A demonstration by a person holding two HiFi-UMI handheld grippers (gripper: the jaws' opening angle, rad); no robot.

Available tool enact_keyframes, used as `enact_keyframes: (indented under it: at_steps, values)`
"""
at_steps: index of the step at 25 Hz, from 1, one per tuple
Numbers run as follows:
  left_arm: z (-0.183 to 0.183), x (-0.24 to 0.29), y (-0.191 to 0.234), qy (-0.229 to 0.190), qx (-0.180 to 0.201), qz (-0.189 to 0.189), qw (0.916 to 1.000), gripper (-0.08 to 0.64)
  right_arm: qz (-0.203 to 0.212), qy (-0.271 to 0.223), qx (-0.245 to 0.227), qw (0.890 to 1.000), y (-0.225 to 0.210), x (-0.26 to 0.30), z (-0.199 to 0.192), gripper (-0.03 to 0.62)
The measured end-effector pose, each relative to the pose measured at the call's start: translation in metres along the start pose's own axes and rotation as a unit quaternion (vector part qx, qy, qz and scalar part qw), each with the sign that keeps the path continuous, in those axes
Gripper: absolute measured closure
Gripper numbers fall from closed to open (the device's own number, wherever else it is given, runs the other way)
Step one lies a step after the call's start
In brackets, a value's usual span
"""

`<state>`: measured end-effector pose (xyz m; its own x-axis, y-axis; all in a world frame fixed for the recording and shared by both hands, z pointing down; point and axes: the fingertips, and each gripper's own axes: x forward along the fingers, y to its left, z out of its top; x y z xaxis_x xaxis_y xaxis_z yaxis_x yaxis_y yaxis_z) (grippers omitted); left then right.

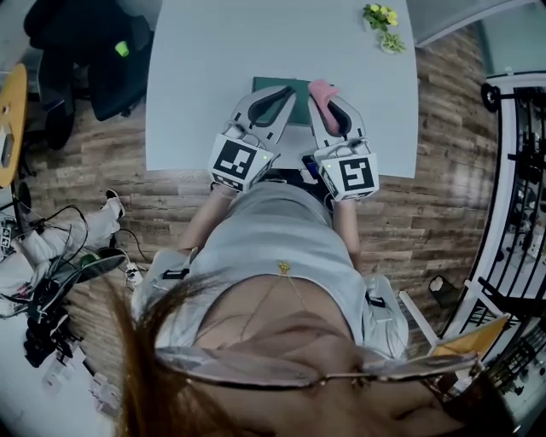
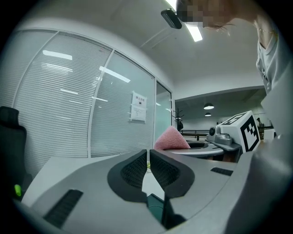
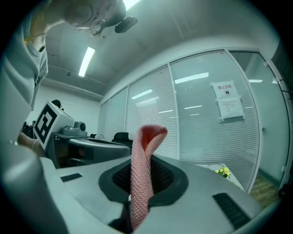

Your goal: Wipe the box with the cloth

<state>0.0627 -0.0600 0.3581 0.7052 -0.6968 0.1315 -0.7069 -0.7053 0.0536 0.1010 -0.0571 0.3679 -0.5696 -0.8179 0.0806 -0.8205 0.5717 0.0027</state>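
Observation:
A dark green box [image 1: 266, 85] lies flat on the pale grey table [image 1: 213, 68], near its front edge, and both grippers partly cover it. My left gripper [image 1: 287, 94] reaches over the box with its jaws shut and nothing between them [image 2: 148, 165]. A sliver of the green box [image 2: 155, 211] shows below those jaws. My right gripper [image 1: 331, 106] is shut on a pink knitted cloth [image 1: 322, 89], which stands up out of the pads as a folded strip [image 3: 143, 173]. In the left gripper view the pink cloth [image 2: 171, 139] peaks just to the right.
A small plant with yellow flowers [image 1: 381, 19] stands at the table's far right corner and shows in the right gripper view [image 3: 223, 172]. A black chair [image 1: 90, 60] is left of the table, with cables [image 1: 51, 282] on the wooden floor. Glass walls with blinds stand beyond the table.

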Motion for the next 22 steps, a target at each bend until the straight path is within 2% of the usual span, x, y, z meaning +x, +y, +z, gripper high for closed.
enact_keyframes:
  at_steps: [9,15,22]
  values:
    - [-0.016,-0.003,0.024,0.023,-0.001,-0.012,0.9997,0.518,-0.04,0.025,0.006,0.999,-0.002,0.013,-0.011,0.546]
    - [-0.042,-0.003,0.041,0.048,0.003,-0.009,0.9988,0.518,-0.059,0.056,0.001,0.997,-0.009,0.019,-0.028,0.546]
    - [-0.078,-0.007,0.055,0.087,-0.015,-0.01,0.9961,0.518,-0.079,0.087,0.009,0.993,-0.016,0.024,-0.054,0.545]
